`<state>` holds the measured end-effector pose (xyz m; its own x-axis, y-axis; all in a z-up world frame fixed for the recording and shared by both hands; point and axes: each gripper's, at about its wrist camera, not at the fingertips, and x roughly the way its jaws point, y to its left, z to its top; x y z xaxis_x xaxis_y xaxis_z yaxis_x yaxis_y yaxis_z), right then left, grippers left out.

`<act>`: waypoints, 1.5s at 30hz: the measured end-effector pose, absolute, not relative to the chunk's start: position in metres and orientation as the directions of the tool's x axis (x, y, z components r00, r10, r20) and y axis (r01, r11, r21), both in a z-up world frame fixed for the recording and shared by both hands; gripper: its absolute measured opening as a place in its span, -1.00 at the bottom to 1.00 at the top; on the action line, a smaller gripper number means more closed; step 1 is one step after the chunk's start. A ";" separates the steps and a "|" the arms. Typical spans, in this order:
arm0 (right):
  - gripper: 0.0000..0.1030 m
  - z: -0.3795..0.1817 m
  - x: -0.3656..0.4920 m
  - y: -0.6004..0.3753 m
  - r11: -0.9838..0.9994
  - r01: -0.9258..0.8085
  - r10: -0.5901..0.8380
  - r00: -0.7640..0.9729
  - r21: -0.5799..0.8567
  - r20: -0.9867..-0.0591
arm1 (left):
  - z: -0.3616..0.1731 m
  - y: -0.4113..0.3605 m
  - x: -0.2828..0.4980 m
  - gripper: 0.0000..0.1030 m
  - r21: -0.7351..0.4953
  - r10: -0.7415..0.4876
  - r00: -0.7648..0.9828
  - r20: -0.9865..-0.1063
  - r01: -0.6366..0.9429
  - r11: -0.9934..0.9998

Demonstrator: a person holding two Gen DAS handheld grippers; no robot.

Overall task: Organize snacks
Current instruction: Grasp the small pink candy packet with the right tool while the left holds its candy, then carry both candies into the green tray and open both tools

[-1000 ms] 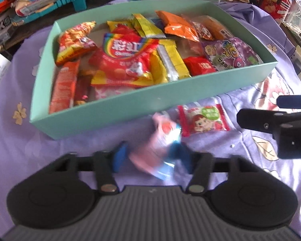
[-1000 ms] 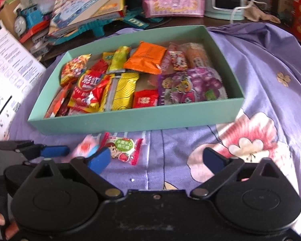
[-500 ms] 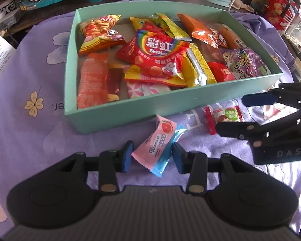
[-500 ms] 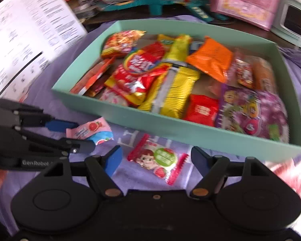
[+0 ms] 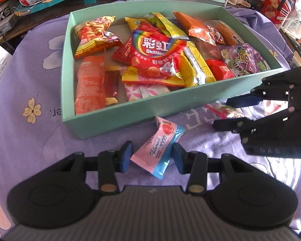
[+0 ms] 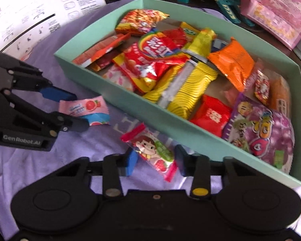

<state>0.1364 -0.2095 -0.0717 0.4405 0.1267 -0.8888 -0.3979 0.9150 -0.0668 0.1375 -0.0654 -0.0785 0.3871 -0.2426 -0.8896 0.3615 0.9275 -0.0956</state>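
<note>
Just in front of the teal box (image 5: 130, 112), two sweets lie on the purple floral cloth (image 5: 30, 140) covering the desk. The left claw (image 5: 152, 158) straddles the pink-and-blue candy packet (image 5: 158, 150), its blue pads apart with slim gaps either side, not yet pressing. The right claw (image 6: 155, 161) is closing around the milk candy with red twisted ends (image 6: 150, 152), which sits between its pads; whether they already pinch it cannot be told. To do this step well, each claw should probably squeeze the wrapper across its middle, not a loose end, then lift clear of the box wall before dropping the sweet among the snacks already inside.
</note>
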 end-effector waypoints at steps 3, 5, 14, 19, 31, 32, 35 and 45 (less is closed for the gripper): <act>-0.41 -0.070 0.134 -0.216 0.934 -0.355 0.121 0.434 -0.046 -0.893 | -0.079 -0.067 0.138 -0.15 -0.093 -0.239 0.388 -0.890 0.360 0.928; -0.44 -0.070 0.131 -0.219 0.941 -0.338 0.125 0.426 -0.029 -0.896 | -0.079 -0.067 0.138 -0.12 -0.090 -0.238 0.388 -0.890 0.363 0.928; -0.24 -0.068 0.122 -0.228 0.960 -0.279 0.135 0.439 0.007 -0.888 | -0.080 -0.081 0.142 -0.38 -0.079 -0.244 0.392 -0.887 0.391 0.917; -0.21 -0.071 0.125 -0.226 0.955 -0.295 0.140 0.455 0.000 -0.879 | -0.080 -0.082 0.142 -0.55 -0.088 -0.260 0.385 -0.885 0.409 0.908; -0.75 -0.070 0.121 -0.223 0.979 -0.202 0.112 0.471 0.016 -0.875 | -0.074 -0.085 0.136 -0.63 -0.074 -0.236 0.398 -0.886 0.381 0.922; -0.75 -0.070 0.119 -0.224 0.981 -0.194 0.108 0.470 0.017 -0.876 | -0.073 -0.085 0.134 -0.64 -0.074 -0.238 0.400 -0.885 0.383 0.921; -0.75 -0.066 0.111 -0.227 0.984 -0.176 0.108 0.476 0.026 -0.873 | -0.065 -0.085 0.127 -0.64 -0.073 -0.242 0.409 -0.880 0.386 0.919; -0.75 -0.042 0.083 -0.230 0.989 -0.148 0.100 0.511 0.027 -0.854 | -0.041 -0.084 0.102 -0.64 -0.091 -0.269 0.428 -0.863 0.393 0.915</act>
<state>0.0832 -0.2301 -0.0424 0.5106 0.0997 -0.8540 -0.1478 0.9886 0.0271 0.1022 -0.0841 -0.0413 0.4284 -0.2694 -0.8625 0.3928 0.9151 -0.0908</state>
